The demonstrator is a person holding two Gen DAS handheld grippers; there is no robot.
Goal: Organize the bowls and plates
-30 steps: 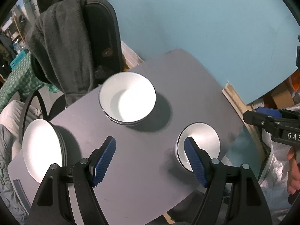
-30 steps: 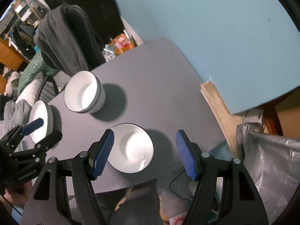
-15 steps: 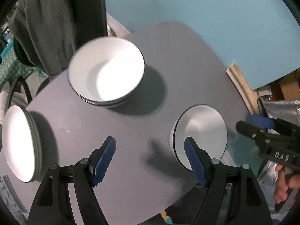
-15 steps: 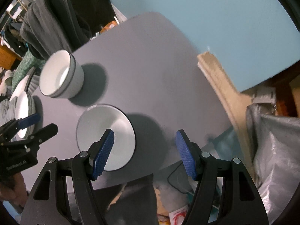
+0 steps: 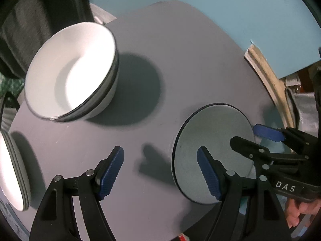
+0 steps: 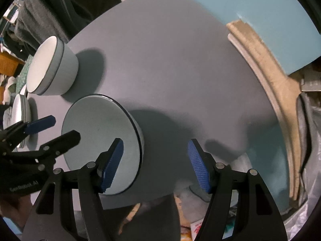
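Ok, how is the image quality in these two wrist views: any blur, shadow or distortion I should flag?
Left wrist view: the stacked bowls are motion-smeared at the rim, and the single bowl sits dim in shade. Right wrist view: sharper, though the table edge bows under fisheye distortion and a heavy shadow falls beside the single bowl. No glare in either.

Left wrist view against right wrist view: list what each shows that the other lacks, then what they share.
Only the left wrist view shows a person's fingers on the right gripper's handle, and the white inside of the stacked bowls.

Only the right wrist view shows the grey garment draped over a chair and the cluttered floor below the table's edge.

Both show the grey table, the single bowl near its edge, the plate stack, the blue wall, and both open grippers with nothing between their jaws.
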